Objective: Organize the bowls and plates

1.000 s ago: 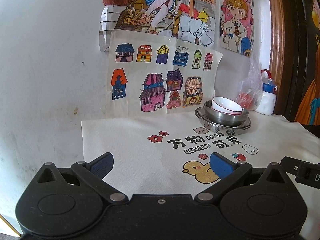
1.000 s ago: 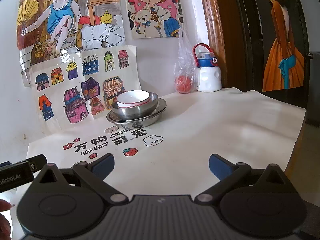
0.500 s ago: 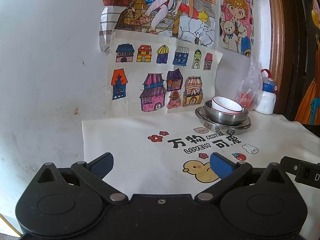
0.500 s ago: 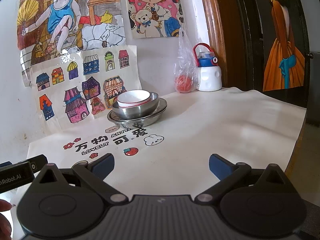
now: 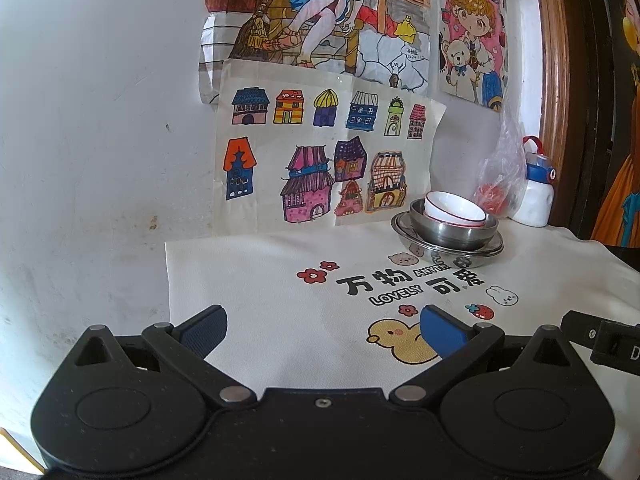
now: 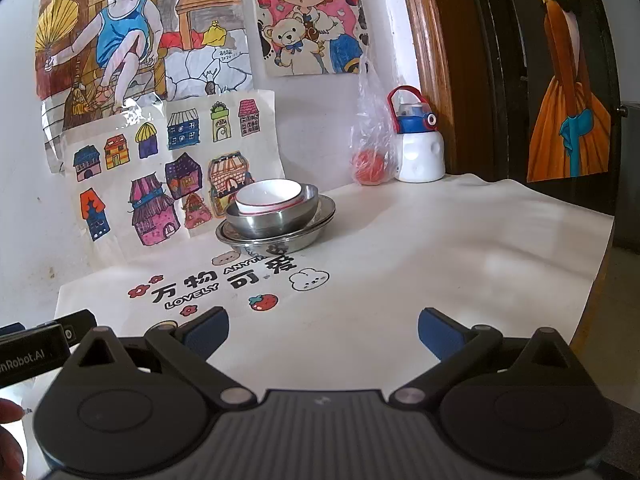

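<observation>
Left gripper [image 5: 323, 330] and right gripper [image 6: 323, 330] — fingers spread wide (both empty) — hover above the tablecloth [image 6: 440, 248].

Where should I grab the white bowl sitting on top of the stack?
Pinch the white bowl by its raised near rim, coming from above: it sits tilted inside the steel bowl, so its sides are hidden and only the rim is likely free.

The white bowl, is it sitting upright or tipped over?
Upright but slightly tilted: the white bowl sits mouth-up inside the steel bowl, its red-lined rim leaning to one side. It looks empty.
</observation>
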Available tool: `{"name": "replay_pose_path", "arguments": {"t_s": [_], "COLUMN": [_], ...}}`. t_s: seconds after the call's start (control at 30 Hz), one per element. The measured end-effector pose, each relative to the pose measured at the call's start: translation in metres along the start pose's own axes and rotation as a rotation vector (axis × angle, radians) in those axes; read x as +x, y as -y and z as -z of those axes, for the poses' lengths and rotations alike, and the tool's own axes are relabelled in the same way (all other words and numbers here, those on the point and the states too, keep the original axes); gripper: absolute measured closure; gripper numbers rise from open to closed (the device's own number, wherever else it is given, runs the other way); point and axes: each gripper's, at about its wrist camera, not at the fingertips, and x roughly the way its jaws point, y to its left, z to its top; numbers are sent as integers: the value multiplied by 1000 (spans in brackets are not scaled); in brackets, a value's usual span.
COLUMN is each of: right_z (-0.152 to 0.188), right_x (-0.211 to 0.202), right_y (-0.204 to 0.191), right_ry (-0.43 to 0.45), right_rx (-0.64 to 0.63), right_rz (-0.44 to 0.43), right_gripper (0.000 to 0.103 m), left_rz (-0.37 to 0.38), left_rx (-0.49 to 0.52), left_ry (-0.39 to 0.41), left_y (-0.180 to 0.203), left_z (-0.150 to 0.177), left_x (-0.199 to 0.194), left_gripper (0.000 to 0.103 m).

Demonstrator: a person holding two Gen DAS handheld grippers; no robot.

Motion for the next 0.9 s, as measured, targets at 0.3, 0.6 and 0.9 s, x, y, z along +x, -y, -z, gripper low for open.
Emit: {"name": "replay_pose_path", "arguments": {"t_s": [0.3, 0.6, 0.9], "right_z": [0, 1, 0], "right_x": [0, -1, -1], "right_y": [0, -2, -2], "right_ry": [-1, -2, -2], "right_rx": [0, -1, -1], "right_rz": [0, -1, -1], "right_gripper": [0, 0, 0], "left_rz": [0, 0, -1], "left_rx": [0, 0, 0], "left_ry": [0, 0, -1], "left_y": [0, 0, 0], "left_z": [0, 0, 0], "left_x": [-1, -1, -1], "left_gripper": [1, 1, 1]}}
